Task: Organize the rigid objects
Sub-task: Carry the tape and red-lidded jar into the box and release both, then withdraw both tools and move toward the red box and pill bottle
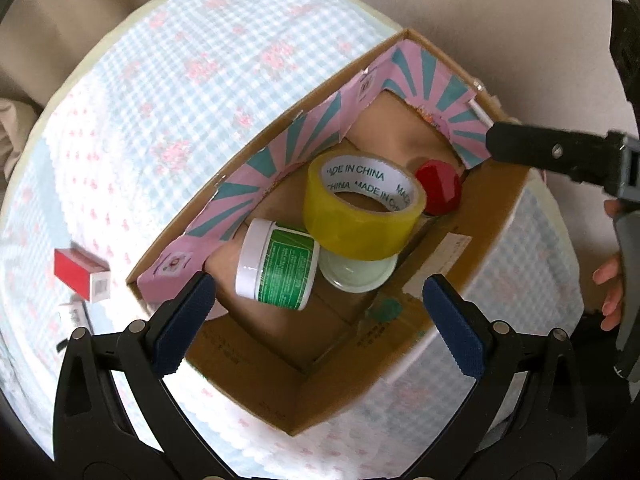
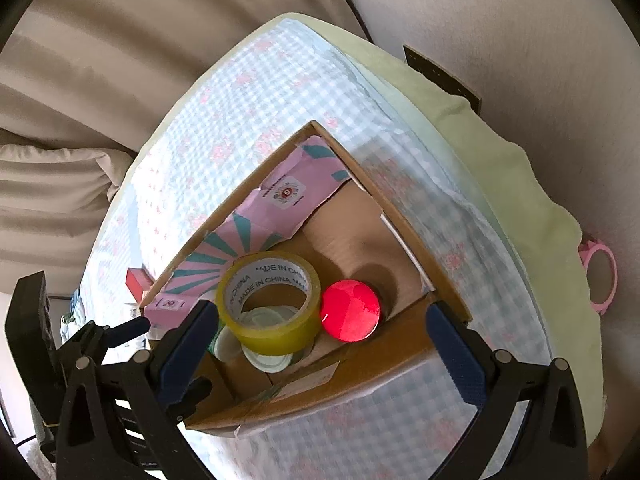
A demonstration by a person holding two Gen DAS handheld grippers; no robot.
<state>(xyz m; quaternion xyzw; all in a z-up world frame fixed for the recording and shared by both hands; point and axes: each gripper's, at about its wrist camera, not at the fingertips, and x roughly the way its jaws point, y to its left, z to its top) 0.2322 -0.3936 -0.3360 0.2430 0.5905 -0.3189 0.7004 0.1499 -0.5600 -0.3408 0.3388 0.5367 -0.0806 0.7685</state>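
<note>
Both grippers hovering over cardboard box [image 1: 460, 216]. Left gripper [image 1: 320, 308] gaping wide, gripping nothing; white jar [image 1: 276, 264] lying beyond its tips. Right gripper [image 2: 320, 324] gaping wide, empty; tape roll [image 2: 272, 308] and red cap [image 2: 351, 311] sitting in the box below, untouched.

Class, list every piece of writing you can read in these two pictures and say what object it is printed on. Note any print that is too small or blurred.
"MADE IN CHINA": repeated around the inner core of the yellow tape roll.
Green label on the white jar: too small to read.
Pink stickers and faint print on the cardboard box: blurred.
Small red box: print unreadable.
</note>
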